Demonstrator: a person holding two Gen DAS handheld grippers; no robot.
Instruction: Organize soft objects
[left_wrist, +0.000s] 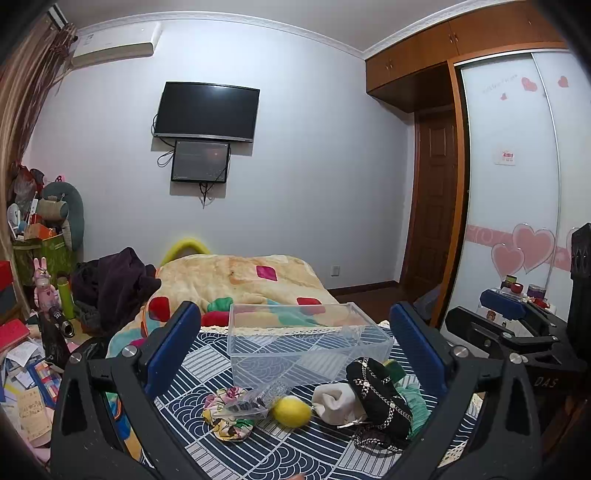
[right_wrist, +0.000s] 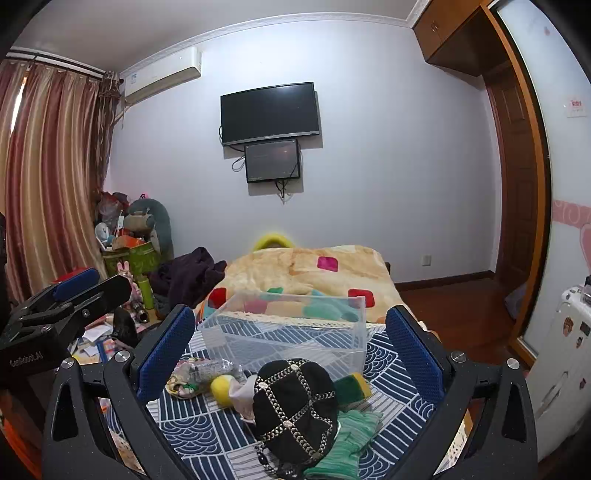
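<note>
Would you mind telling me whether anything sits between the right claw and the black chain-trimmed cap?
Nothing visible does. The right claw is open above the black chain-trimmed cap, which lies right below it on the patterned cloth. The clear plastic bin stands empty just beyond.

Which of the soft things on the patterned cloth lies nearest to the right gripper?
The black hat with the chain pattern: it lies lowest between the open right gripper's fingers, ahead of the yellow ball and sponge.

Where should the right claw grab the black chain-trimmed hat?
Likely the domed crown of the black hat, from above and the near side. The right claw is open just behind it, and the green glove lies along the hat's right, so avoid that edge.
</note>
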